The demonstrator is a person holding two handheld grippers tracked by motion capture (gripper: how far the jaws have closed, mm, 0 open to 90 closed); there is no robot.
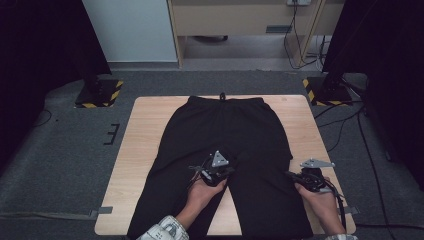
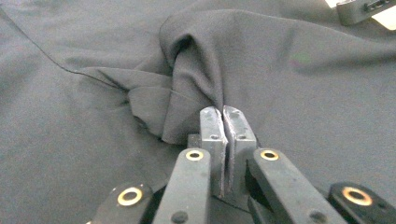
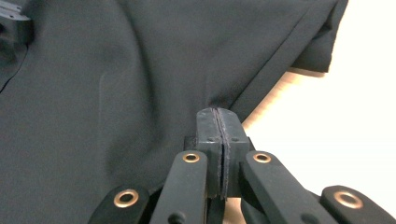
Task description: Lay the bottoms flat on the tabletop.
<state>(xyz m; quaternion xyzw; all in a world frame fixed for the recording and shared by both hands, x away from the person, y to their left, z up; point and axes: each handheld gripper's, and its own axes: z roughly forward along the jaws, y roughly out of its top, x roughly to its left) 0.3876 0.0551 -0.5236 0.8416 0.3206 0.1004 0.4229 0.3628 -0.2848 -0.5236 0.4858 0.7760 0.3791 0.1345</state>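
Black trousers (image 1: 225, 145) flat on wooden table (image 1: 142, 145), waistband at far edge. Left gripper (image 2: 223, 116) at the crotch — jaws pinching a raised fold. Right gripper (image 3: 218, 119) pinching the outer leg seam at the fabric's edge

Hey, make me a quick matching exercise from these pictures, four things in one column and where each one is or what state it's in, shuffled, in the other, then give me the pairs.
Things
1. left tongs
2. right tongs
3. black trousers
4. drawstring knot

Places or states
A. spread flat on the wooden table, waistband at the far edge
B. shut on a pinched fold of cloth near the crotch
C. at the middle of the waistband
D. shut on the outer edge of the trouser leg, beside bare wood

Pairs: 1-B, 2-D, 3-A, 4-C
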